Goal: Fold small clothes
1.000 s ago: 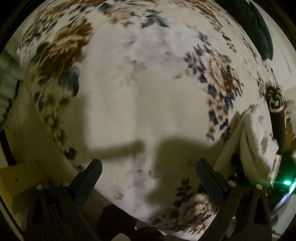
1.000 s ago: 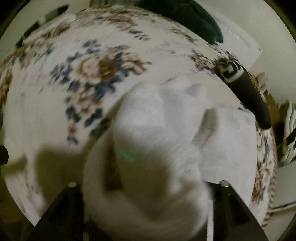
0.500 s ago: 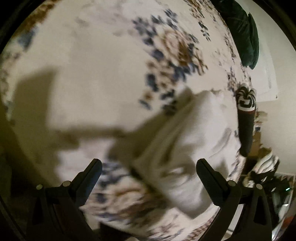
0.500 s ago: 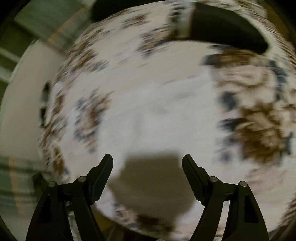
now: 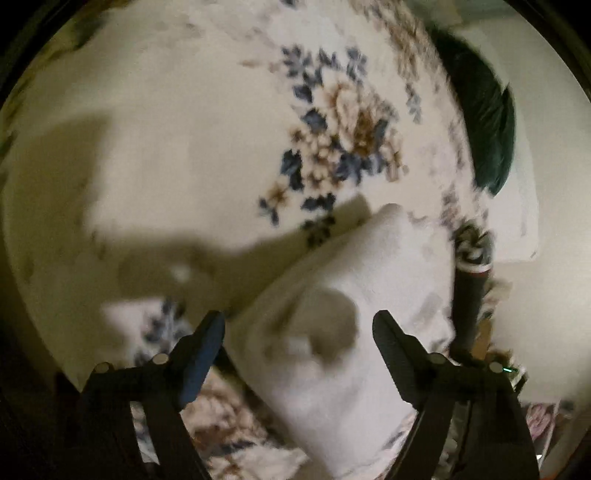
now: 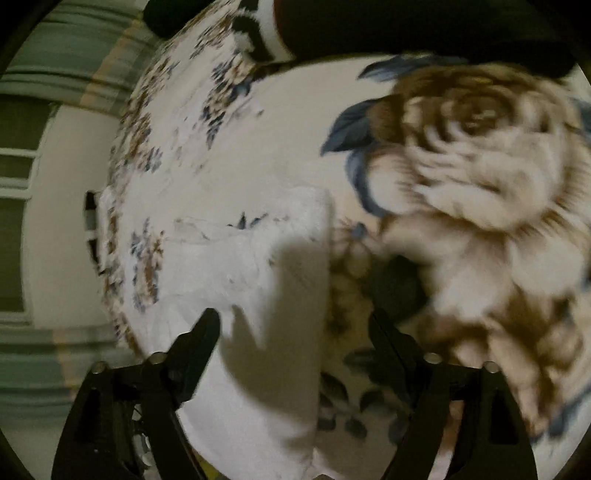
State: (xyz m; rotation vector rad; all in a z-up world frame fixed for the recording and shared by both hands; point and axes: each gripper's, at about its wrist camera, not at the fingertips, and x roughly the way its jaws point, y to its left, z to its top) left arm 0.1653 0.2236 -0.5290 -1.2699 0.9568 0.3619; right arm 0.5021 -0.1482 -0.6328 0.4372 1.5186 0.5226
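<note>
A white folded garment [image 5: 332,314] lies on the floral blanket [image 5: 184,147] in the left wrist view. My left gripper [image 5: 297,325] hovers over it with the cloth between its fingers. Its jaws are closing, and the pads do not press on the cloth. In the right wrist view a white piece of cloth [image 6: 266,295] lies flat on the blanket [image 6: 480,184], reaching under the left finger. My right gripper [image 6: 295,332] is above it, its jaws opening, with nothing held. Both views are blurred by motion.
A black sock with a black-and-white patterned cuff [image 5: 469,280] lies right of the white garment and shows again as a sock [image 6: 369,26] at the top of the right view. A dark green cloth [image 5: 484,129] sits at the far right. The blanket's edge [image 6: 107,258] drops off at the left.
The right gripper let go of the white garment, swung across the blanket and widened. The left gripper moved over the white garment, and its jaws narrowed.
</note>
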